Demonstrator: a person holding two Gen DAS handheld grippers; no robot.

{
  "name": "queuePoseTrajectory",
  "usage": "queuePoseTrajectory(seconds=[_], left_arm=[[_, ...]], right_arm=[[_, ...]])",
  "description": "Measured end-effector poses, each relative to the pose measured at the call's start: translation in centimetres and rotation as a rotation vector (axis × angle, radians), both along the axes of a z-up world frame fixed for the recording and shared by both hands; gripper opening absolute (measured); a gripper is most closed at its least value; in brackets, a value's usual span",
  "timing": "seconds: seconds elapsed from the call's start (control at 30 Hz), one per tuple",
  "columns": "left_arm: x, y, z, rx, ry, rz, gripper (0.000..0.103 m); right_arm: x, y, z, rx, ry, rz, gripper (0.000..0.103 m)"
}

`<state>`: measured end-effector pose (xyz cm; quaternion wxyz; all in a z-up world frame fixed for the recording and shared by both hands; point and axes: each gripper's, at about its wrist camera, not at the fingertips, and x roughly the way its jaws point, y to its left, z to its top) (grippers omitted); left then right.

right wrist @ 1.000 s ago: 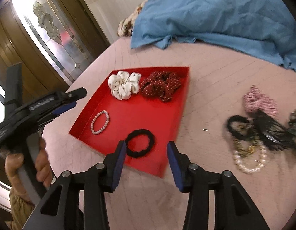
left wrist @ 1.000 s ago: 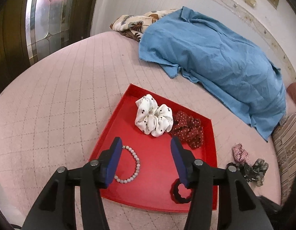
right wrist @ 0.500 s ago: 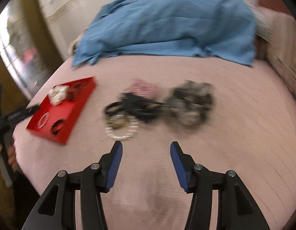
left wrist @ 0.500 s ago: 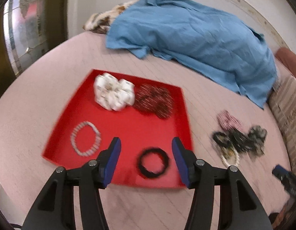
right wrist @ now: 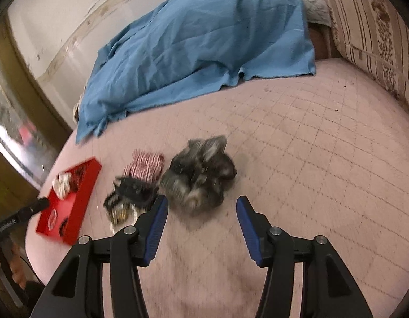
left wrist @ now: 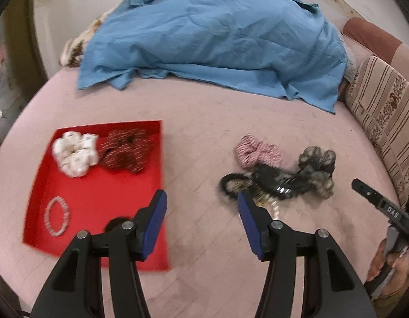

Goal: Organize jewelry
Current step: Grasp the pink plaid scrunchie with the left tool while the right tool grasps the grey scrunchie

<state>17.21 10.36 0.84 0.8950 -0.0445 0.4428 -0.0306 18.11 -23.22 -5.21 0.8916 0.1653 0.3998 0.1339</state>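
- The left gripper (left wrist: pixel 201 206) hangs over the pink quilted bedspread (left wrist: pixel 204 122), its blue-padded jaws apart with nothing between them; only bare bedspread shows in the gap.
- The right gripper (right wrist: pixel 201 212) also stands with its jaws apart; they have just been opening, and nothing is clamped; the grey-brown scrunchie (right wrist: pixel 199 172) lies just beyond the fingertips, not touched by them.
- A red tray (left wrist: pixel 98 198) lies flat on the bedspread, to the left in the left wrist view; the left finger overlaps its near right corner in that view.
- In the tray: a white scrunchie (left wrist: pixel 75 153) and a dark red patterned scrunchie (left wrist: pixel 127 151) side by side at the far edge, touching; a pale bead bracelet (left wrist: pixel 57 220) near the front left; a black hair tie (left wrist: pixel 114 224) at the front, partly hidden behind the left finger.
- Outside the tray, well to its right, a loose heap sits on the bedspread: a pink-and-white striped scrunchie (left wrist: pixel 257 153) at the back; a black hair clip (left wrist: pixel 278 182) and a black hair tie loop (left wrist: pixel 233 182) in the middle; something gold and beaded under them, too blurred to name.
- A blue cloth (left wrist: pixel 215 39) is draped over a mound at the far side of the bed; a striped cushion (left wrist: pixel 382 111) stands at the right.
- A person's hand (left wrist: pixel 384 262) shows at the right edge of the left wrist view, gripping the other gripper's handle.
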Motion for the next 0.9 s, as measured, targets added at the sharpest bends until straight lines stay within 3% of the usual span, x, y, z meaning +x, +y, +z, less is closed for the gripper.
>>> queuePoseTrajectory(seconds=[0.27, 0.5, 0.9], left_arm=[[7.5, -3.9, -2.5, -0.05, 0.092, -0.032, 0.055], [12.4, -7.4, -5.8, -0.051, 0.168, -0.065, 0.055], [15.0, -9.6, -9.3, -0.008, 0.239, -0.107, 0.055]], right_arm=[[3.7, -1.9, -1.9, 0.094, -0.022, -0.038, 0.061], [5.9, -2.8, -4.6, 0.148, 0.032, -0.023, 0.061], [8.4, -2.7, -5.4, 0.194, 0.046, 0.016, 0.061]])
